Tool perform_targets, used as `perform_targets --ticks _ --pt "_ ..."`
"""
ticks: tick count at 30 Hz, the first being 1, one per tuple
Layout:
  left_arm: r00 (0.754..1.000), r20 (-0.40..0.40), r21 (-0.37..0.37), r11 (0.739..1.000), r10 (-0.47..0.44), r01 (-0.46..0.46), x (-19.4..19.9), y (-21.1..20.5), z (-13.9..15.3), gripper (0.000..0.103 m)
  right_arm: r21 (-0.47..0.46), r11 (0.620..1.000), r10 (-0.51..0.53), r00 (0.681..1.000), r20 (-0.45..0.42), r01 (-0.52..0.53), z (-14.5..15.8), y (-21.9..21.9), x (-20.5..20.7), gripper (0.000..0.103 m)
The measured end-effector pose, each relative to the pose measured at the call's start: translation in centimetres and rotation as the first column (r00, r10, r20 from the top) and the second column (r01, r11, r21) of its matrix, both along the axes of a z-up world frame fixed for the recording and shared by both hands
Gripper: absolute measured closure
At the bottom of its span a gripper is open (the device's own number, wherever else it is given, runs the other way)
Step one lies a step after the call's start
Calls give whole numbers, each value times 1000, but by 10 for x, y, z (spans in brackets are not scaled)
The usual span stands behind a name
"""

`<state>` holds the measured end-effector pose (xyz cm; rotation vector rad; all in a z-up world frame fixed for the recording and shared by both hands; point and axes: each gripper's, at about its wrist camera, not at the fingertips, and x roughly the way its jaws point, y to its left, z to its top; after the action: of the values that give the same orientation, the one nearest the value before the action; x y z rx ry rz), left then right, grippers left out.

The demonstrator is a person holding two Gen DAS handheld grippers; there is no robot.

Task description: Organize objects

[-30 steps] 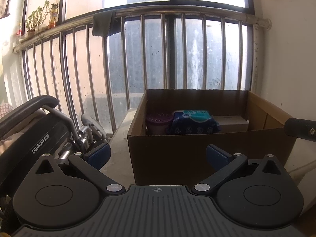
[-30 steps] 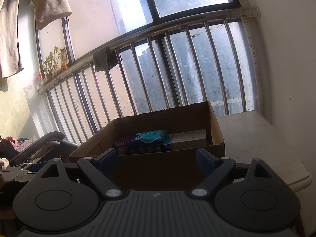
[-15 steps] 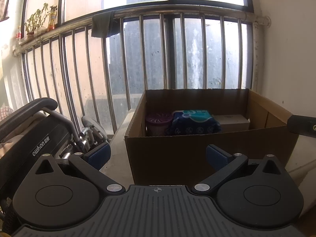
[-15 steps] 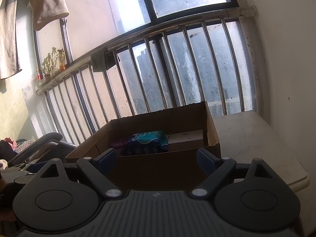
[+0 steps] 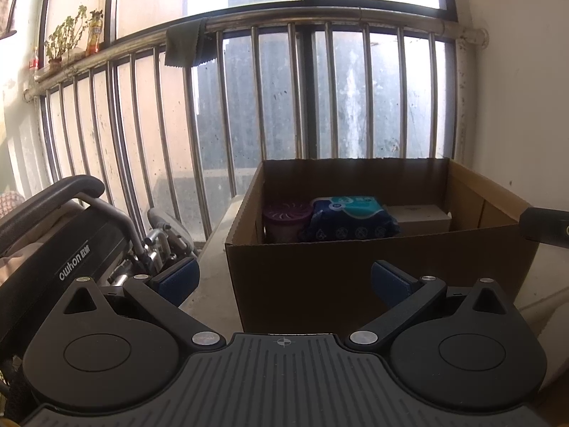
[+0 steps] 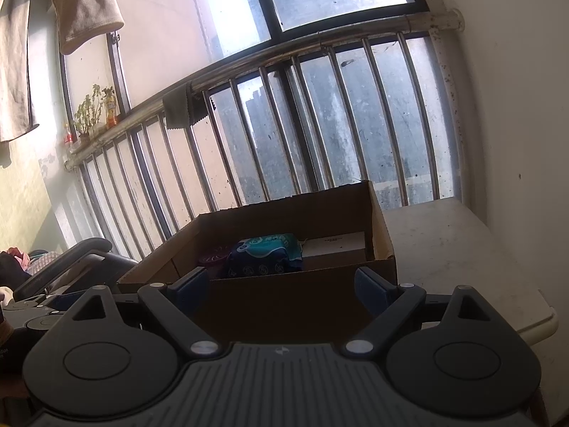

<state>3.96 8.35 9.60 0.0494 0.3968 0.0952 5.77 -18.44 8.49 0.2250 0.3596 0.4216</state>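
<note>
Box (image 5: 377, 277) on surface (image 6: 462, 249) holds 3 items. Left tool (image 5: 284, 279) wide, empty. Right tool (image 6: 281, 286) wide, empty.

I count one cardboard box (image 5: 377, 277) in front of my tongs, with three things inside: one purple-lidded tub (image 5: 286, 217), one blue-and-teal soft pack (image 5: 350, 217) and one pale carton (image 5: 418, 216). On the rail I see one hanging cloth (image 5: 185, 47), one potted plant (image 5: 65, 37), and what look like two bottles (image 5: 94, 37), though they are small and glare-washed.
</note>
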Motion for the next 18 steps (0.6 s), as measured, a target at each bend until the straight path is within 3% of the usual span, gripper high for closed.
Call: perform_targets --ticks 18 --pt "1000 -4 -3 1000 -1 1 2 1 -1 0 0 1000 -8 1000 -4 8 0 2 -1 11"
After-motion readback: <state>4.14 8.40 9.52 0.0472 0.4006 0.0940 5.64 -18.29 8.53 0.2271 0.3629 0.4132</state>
